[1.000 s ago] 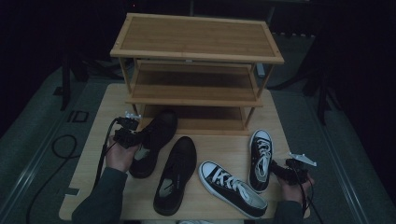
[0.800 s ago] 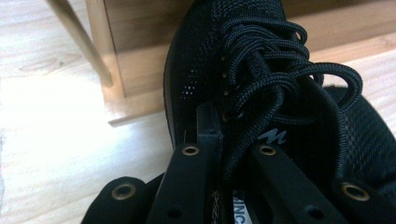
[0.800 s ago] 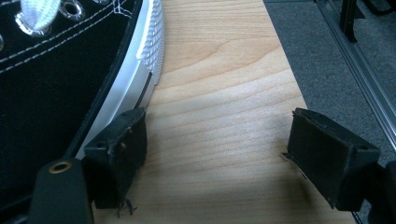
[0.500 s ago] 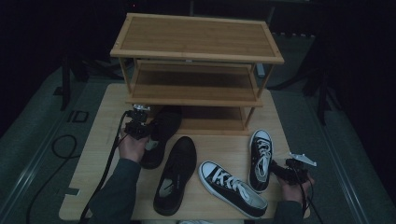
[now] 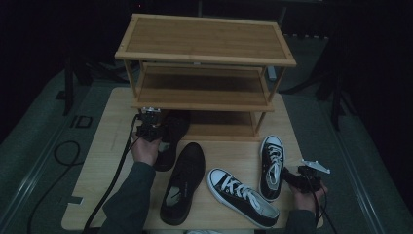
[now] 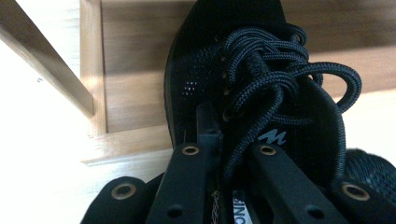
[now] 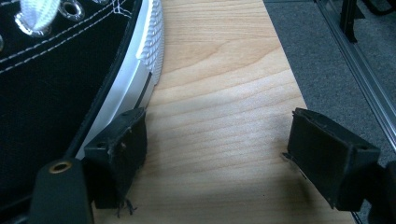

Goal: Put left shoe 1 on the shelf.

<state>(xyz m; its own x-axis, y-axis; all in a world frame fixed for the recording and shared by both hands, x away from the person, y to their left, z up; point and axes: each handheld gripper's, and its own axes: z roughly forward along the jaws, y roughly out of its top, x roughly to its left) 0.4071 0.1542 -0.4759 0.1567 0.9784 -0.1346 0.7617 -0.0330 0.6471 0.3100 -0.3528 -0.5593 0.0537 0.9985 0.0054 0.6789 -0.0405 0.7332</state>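
Observation:
My left gripper (image 5: 148, 129) is shut on a black mesh lace-up shoe (image 5: 174, 129), gripping its side wall beside the laces. In the left gripper view the shoe (image 6: 219, 70) points toe-first over the bottom shelf (image 6: 135, 51) of the bamboo shoe rack (image 5: 204, 39). My right gripper (image 5: 293, 178) rests open on the table at the front right, just right of a black-and-white canvas sneaker (image 5: 271, 163). In the right gripper view my right gripper (image 7: 219, 158) has nothing between its pads. Its left pad (image 7: 119, 149) sits close against the sneaker's white sole (image 7: 140, 70).
The matching black shoe (image 5: 184, 183) lies on the wooden table (image 5: 109, 146) in front of the rack. A second canvas sneaker (image 5: 242, 197) lies slanted beside it. The rack's middle and top shelves are bare. The table edge (image 7: 299, 88) runs close to my right gripper.
My left gripper has carried the black shoe away from me and to the right, so its toe now reaches in under the rack's lower shelves. The right gripper has stayed still.

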